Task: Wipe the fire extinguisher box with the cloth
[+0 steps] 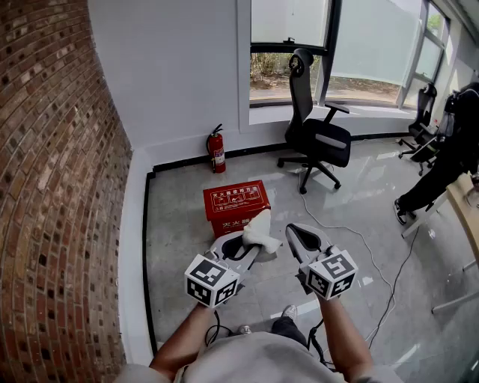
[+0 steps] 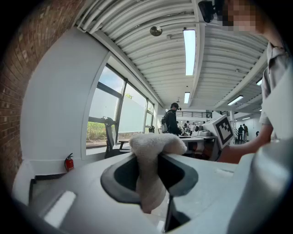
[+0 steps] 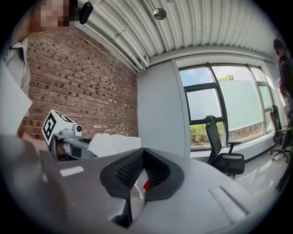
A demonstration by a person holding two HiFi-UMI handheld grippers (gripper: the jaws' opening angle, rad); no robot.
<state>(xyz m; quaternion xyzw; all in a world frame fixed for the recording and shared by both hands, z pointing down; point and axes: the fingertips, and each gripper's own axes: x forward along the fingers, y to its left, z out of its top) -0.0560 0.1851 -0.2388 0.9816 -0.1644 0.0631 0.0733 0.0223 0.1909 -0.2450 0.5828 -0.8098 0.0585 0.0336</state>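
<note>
The left gripper (image 1: 253, 243) clamps its fingers mid-fold on the soft, light, likely floppy cloth (image 1: 260, 227), while the right gripper (image 1: 293, 229) has its fingers closed and empty, short of the rigid fire extinguisher box (image 1: 236, 203).

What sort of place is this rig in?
Probably a corner of an open-plan office or lab: an office chair by tall windows, a brick wall, and people at desks further back. A red fire extinguisher box sits on the glossy floor.
</note>
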